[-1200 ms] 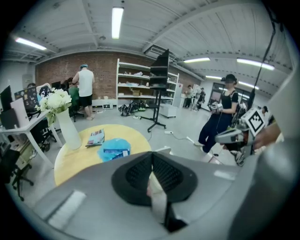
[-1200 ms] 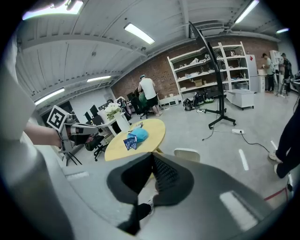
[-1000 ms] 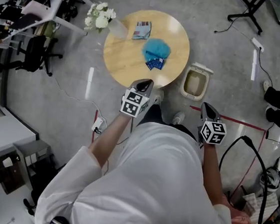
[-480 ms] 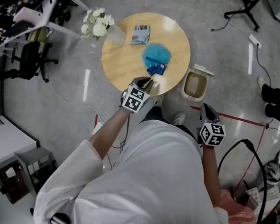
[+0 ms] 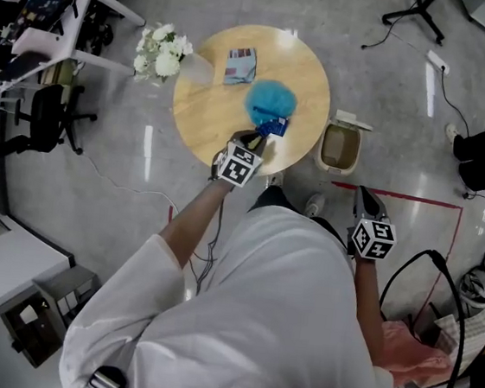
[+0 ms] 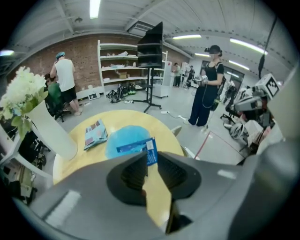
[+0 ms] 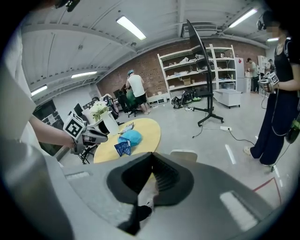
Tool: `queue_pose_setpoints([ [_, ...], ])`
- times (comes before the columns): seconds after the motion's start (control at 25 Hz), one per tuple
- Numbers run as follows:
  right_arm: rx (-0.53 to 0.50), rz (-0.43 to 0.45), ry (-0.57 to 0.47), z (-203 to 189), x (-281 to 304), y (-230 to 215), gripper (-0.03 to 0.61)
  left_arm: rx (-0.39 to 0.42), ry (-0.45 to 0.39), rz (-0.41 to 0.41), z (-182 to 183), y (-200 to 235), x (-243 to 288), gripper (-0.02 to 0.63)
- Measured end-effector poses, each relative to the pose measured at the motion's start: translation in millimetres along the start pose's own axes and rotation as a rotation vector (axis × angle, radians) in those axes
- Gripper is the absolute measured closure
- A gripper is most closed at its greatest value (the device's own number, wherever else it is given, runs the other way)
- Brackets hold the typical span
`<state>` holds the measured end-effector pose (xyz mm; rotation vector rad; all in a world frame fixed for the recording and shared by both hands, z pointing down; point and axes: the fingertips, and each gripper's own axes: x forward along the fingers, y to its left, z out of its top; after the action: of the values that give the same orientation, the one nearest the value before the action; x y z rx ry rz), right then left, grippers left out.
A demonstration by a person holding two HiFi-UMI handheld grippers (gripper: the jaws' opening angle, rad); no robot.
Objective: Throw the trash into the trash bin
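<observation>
**Risk of a Fumbled Pick at the Table Edge**

Working over a round wooden table (image 5: 204,110), with an open-lidded trash bin (image 5: 339,148) on the floor at its 3 o'clock. Easy to fall short on the carry across that gap and land trash on the floor instead.

Beware the vase of white flowers (image 5: 161,45) at the table's 10 o'clock. Well apart from the work, yet liable to tip under a wide swing.

Near the tabletop's 3 o'clock, a blue fluffy wad (image 5: 271,99), touching a blue wrapper (image 5: 273,128) at its 6 o'clock. Likely to snag and drag along on a deep grab. At 12 o'clock, a striped packet (image 5: 241,56), untouched.

At the table's 5 o'clock, the left gripper (image 6: 151,158): released, jaws just opened further, nothing between them, tips just short of the wrapper. Flat, thin trash, so apt to skid toward the near rim or slip from a shallow pinch.

At 5 o'clock of the bin, the right gripper (image 7: 151,168), clenched on nothing.
</observation>
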<state>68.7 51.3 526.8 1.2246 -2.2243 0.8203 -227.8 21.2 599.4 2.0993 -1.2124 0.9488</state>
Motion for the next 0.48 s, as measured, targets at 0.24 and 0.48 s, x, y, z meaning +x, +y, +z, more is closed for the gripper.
queue_pose_setpoints([
  [0.24, 0.02, -0.04, 0.012, -3.8, 1.8, 1.1, 0.577, 0.016, 0.038, -0.02, -4.9, 17.9, 17.7, 0.528],
  [0.48, 0.045, -0.08, 0.006, 0.3, 1.8, -0.7, 0.577, 0.036, 0.117, -0.053, -20.7, 30.3, 44.2, 0.505],
])
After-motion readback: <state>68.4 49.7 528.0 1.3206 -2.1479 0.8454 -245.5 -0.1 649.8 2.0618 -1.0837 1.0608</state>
